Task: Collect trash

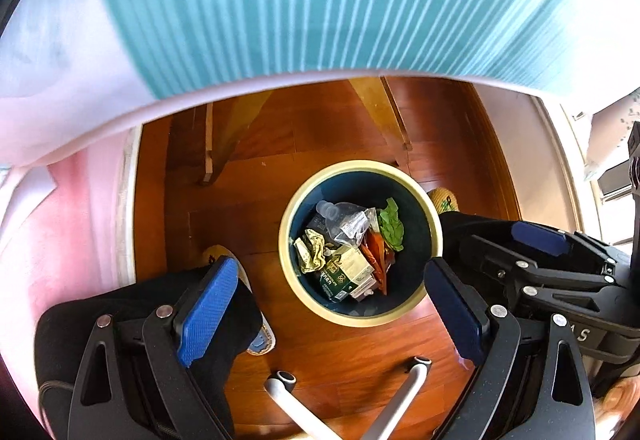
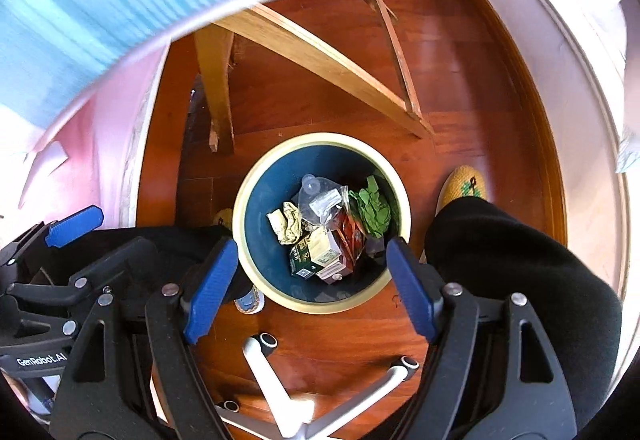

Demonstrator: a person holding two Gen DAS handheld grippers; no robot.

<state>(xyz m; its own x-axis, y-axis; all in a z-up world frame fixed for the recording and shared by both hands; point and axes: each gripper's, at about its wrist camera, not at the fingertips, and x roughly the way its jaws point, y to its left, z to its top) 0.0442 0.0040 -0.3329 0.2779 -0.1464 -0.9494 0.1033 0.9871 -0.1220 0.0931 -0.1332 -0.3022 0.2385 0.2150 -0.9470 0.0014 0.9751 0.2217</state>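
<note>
Blue-padded left gripper (image 1: 332, 314) and right gripper (image 2: 310, 284) hover, jaws released and empty, above the bin (image 2: 320, 138); lift clear before seeking more trash.

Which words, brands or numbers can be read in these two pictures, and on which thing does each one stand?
"GenRobot.AI": white letters on the black body of the left gripper, seen in the right wrist view.
"A S": only the end of a word, on the black body of the right gripper, seen in the left wrist view.
Green carton in the bin: it carries print, too small and blurred to read.
Bottle label: print is unreadable.
</note>
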